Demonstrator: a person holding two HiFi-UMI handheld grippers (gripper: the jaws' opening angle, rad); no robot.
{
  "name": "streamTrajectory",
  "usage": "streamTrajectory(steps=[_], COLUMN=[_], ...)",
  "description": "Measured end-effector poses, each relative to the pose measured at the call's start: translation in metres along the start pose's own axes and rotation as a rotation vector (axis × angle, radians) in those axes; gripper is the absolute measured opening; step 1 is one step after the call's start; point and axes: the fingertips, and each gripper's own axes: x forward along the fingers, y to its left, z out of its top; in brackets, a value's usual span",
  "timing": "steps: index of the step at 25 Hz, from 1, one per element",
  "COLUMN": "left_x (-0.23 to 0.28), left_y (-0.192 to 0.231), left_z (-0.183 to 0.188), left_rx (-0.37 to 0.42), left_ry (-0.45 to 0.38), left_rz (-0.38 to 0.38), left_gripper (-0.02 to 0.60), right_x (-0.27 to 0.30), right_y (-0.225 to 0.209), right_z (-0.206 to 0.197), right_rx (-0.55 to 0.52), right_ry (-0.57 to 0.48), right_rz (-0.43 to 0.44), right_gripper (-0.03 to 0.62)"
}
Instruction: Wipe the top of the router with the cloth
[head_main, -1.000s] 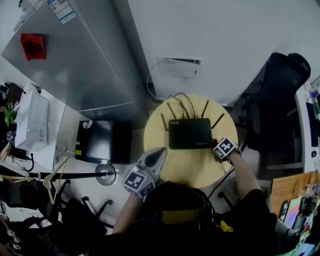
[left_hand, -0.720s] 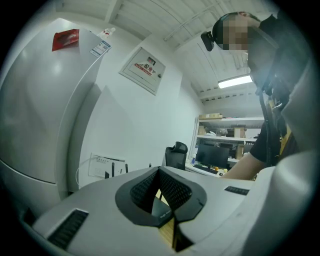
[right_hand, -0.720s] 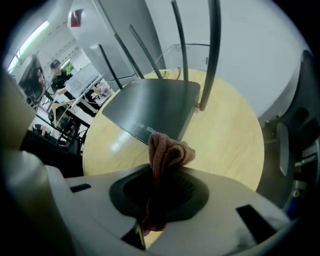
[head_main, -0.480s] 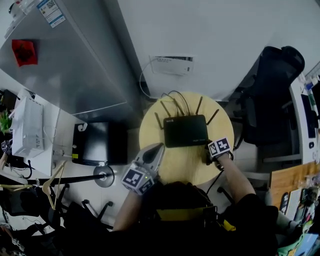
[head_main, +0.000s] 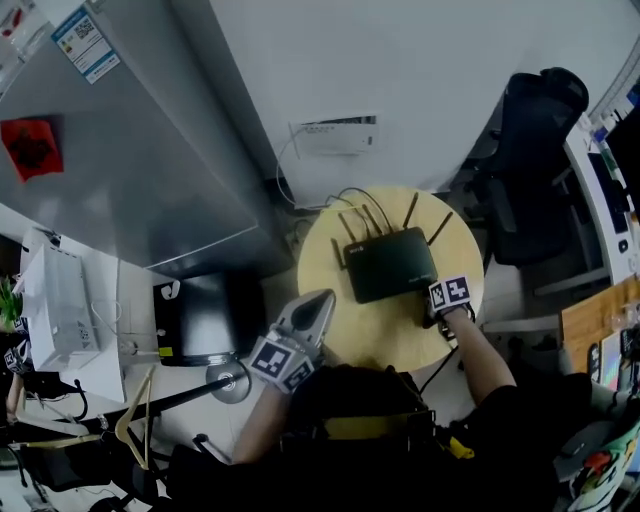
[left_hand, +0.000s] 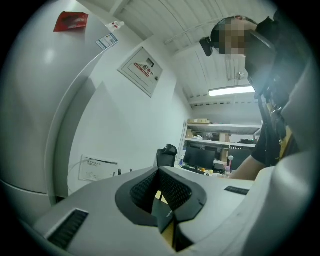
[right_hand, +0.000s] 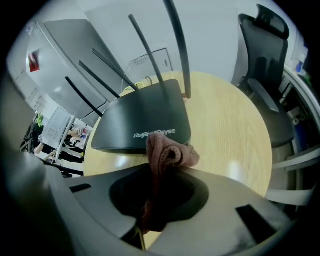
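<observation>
Since a second ago our right hand-held gripper has barely shifted, clamping the cloth at the 5 o'clock corner of the router on the surface, our left hand-held gripper closed and empty at 8 o'clock; unbraced, the router may slide when we wipe.

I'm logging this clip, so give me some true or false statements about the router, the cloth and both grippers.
The right gripper is shut on a reddish-brown cloth. True.
The router sits on a square metal desk. False: it sits on a round wooden table.
The left gripper holds a second cloth. False: its jaws are together with nothing between them.
The router's antennas rise from its side away from the person. True.
The cloth is spread flat over the router's whole top. False: it is bunched in the jaws at the router's near edge.
</observation>
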Motion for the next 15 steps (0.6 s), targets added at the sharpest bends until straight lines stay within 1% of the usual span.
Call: streamTrajectory(steps=[4,6,10,15], left_x=[-0.006,-0.010,-0.018,-0.029], left_y=[0.015,0.021,0.026,0.032], left_z=[-0.001,0.001,0.002,0.004], left_rx=[0.019,0.016,0.012,0.021], left_ry=[0.024,0.022,0.047,0.050], left_rz=[-0.049,-0.064,-0.109,-0.133], left_gripper=[-0.006,-0.006,-0.006,-0.006], right_x=[0.006,0.009,0.013,0.019], right_y=[0.019,0.029,0.048,0.072], right_z=[-0.004,-0.007,-0.010,-0.011], right_rx=[0.004,0.005,0.032,0.038], right_ry=[-0.019,-0.024,-0.036,-0.050], right_rz=[-0.018,-0.021,-0.014,-0.014], right_gripper=[0.063,0.063,0.063,0.063])
